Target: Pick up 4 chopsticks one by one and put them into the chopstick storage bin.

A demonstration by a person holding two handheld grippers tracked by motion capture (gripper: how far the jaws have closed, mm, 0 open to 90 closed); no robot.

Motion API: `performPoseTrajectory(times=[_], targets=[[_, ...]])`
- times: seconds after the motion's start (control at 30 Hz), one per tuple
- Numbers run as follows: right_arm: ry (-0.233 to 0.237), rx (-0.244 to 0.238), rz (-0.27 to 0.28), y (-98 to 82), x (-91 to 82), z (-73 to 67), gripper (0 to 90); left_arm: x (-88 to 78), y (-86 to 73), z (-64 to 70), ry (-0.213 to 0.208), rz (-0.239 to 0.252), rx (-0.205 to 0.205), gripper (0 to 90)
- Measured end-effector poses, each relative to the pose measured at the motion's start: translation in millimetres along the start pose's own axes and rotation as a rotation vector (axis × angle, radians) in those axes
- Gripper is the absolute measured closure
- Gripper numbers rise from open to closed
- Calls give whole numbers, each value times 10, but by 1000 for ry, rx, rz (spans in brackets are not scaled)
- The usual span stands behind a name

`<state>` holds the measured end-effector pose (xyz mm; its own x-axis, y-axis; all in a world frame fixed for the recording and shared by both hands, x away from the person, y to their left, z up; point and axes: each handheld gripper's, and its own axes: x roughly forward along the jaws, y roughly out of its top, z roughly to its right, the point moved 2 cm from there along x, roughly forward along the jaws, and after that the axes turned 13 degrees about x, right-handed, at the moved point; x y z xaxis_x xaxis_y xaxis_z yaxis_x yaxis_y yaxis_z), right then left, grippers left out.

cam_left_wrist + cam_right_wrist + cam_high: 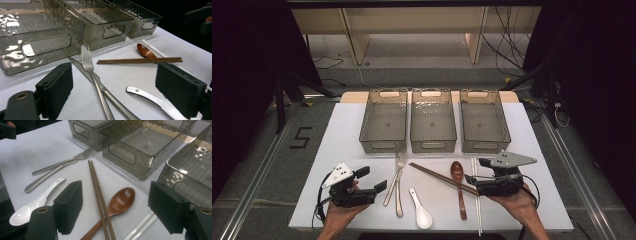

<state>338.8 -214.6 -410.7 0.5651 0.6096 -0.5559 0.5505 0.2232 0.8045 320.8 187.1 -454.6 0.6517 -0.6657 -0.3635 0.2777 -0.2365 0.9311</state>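
Near the front edge of the white table (532, 150), both the left gripper (371, 181) and the right gripper (472, 178) are held agape and empty, so the fork (398, 167), lying between them before three empty bins (383, 125), would best be approached squarely along its handle.

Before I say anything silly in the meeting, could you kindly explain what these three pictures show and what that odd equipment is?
There is no robot here: a person holds a hand-operated gripper in each hand, the left gripper and the right gripper. One picture looks down from above the table; the other two come from cameras riding on each gripper, looking out between its black jaws. On the white surface stand three clear bins side by side, all empty. In front lie a fork crossing another metal utensil, brown chopsticks, a wooden spoon, a white spoon and pale chopsticks. Both sets of jaws stand open, holding nothing.
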Motion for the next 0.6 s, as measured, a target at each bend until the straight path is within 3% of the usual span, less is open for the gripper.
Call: performPoseTrajectory(times=[0.3,0.6], targets=[[2,-63,-153,192,245,-15,338,-1,-1,0,3,0,1,141],[-3,-79,-260,208,438,27,393,3,-1,0,-1,-4,7,141]])
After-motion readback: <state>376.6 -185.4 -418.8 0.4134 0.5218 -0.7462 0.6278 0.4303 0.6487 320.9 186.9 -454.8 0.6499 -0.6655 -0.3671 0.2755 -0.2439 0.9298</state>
